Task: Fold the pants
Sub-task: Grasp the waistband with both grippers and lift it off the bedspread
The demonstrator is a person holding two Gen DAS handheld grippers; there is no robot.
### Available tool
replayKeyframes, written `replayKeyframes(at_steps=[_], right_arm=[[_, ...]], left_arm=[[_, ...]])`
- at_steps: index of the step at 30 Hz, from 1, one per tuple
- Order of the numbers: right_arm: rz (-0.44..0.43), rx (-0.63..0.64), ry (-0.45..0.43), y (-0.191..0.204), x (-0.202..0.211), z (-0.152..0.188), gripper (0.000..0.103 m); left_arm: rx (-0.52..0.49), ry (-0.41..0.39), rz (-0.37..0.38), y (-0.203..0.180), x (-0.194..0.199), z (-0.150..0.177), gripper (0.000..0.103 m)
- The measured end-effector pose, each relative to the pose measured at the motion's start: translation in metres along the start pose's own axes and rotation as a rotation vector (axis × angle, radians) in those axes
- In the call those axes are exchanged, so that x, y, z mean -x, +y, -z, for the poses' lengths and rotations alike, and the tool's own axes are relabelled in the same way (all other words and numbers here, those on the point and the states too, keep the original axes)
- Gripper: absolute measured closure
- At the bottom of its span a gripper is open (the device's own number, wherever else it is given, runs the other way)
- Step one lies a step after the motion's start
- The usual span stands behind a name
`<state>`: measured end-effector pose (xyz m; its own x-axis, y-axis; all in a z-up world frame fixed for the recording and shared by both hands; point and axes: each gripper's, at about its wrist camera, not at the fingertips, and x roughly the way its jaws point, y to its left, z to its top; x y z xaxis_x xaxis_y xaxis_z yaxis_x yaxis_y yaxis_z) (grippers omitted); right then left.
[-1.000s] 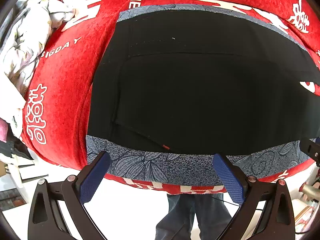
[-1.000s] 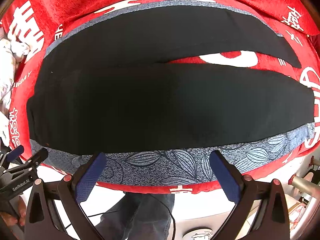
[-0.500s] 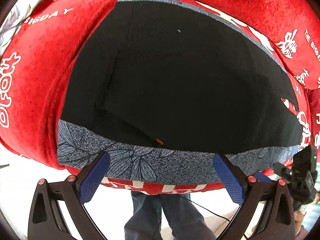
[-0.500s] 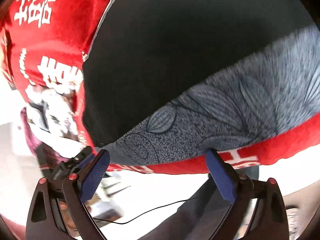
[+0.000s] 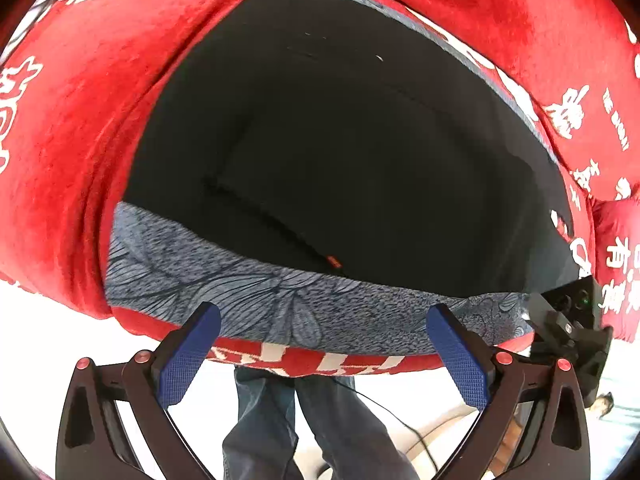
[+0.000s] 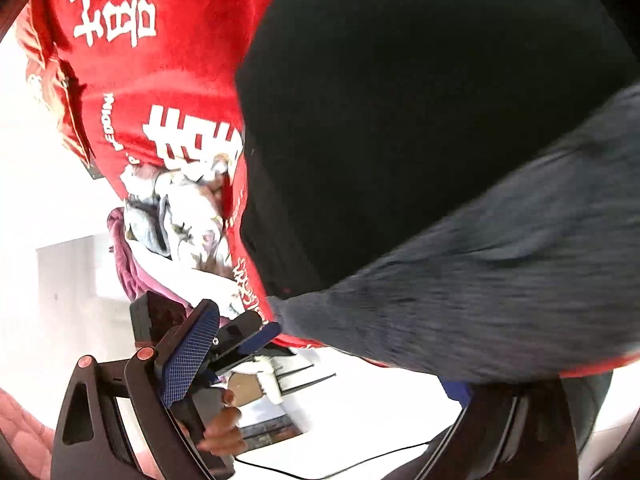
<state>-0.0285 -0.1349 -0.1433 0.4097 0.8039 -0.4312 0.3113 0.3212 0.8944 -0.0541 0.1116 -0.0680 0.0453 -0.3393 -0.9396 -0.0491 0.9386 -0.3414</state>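
1. Your left hand-held gripper [image 5: 322, 354] hangs at the near edge of the bed with its blue-padded fingers [image 5: 188, 354] spread wide apart and nothing between them.
2. Your right hand-held gripper [image 6: 320, 364] is rolled sharply to one side. Only one of its blue pads [image 6: 188, 354] shows clearly; the other is hidden under blurred cloth, so you cannot tell whether it is apart or clamped on anything.
3. Just ahead of the left fingers lies the grey leaf-patterned cloth [image 5: 280, 300], spread along the bed's near edge.
4. The black pants [image 5: 340, 152] lie flat on that grey cloth, well up the bed, with a small orange tag [image 5: 333, 261] at their near hem.
5. Under both lies the red blanket [image 5: 80, 120] with white lettering.
6. In the right wrist view, your hand [image 6: 222, 428] grips the left tool's handle, and a crumpled pile of pale clothes [image 6: 180, 208] sits on the blanket beside the pants.
7. Your jeans-clad legs [image 5: 304, 428] stand below the bed edge.
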Motion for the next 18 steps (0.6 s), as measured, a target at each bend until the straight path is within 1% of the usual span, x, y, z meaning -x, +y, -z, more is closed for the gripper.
replayKeyframes(at_steps=[1,3,4,5,7,8,10,11,14,15,17,18], right_arm=[[0.005,-0.016,0.011,0.003,-0.007,0.000,0.007],[0.021,-0.058,0.027,0.009,-0.015,-0.001,0.034],[0.021,-0.078,0.038,0.010,-0.018,-0.003,0.055],[-0.002,-0.093,0.037,0.010,-0.015,-0.004,0.063],[-0.072,-0.098,0.039,0.018,-0.007,-0.005,0.068],[-0.102,-0.113,0.065,0.021,-0.002,-0.006,0.069],[-0.150,-0.094,0.083,0.033,0.005,-0.005,0.069],[-0.170,-0.086,0.092,0.039,0.007,-0.005,0.069],[-0.201,-0.081,0.109,0.047,0.010,-0.006,0.069],[-0.199,-0.078,0.116,0.048,0.010,-0.006,0.069],[-0.172,-0.057,0.134,0.048,0.009,-0.007,0.069],[-0.155,-0.049,0.144,0.046,0.008,-0.006,0.069]], left_arm=[[0.020,-0.002,0.010,0.006,0.003,0.002,0.000],[0.083,-0.001,0.054,0.019,0.010,0.009,0.000],[0.114,0.004,0.074,0.026,0.013,0.013,0.000],[0.134,0.010,0.091,0.031,0.016,0.018,0.000],[0.178,0.011,0.134,0.041,0.020,0.025,0.000],[0.199,0.008,0.156,0.044,0.021,0.027,0.000],[0.250,-0.010,0.211,0.047,0.018,0.025,0.000],[0.281,-0.024,0.250,0.049,0.014,0.021,0.000],[0.335,-0.050,0.310,0.045,-0.003,0.005,0.000],[0.344,-0.061,0.325,0.045,-0.006,0.000,0.003],[0.363,-0.074,0.313,0.045,-0.012,-0.009,0.025],[0.367,-0.079,0.309,0.047,-0.012,-0.011,0.032]])
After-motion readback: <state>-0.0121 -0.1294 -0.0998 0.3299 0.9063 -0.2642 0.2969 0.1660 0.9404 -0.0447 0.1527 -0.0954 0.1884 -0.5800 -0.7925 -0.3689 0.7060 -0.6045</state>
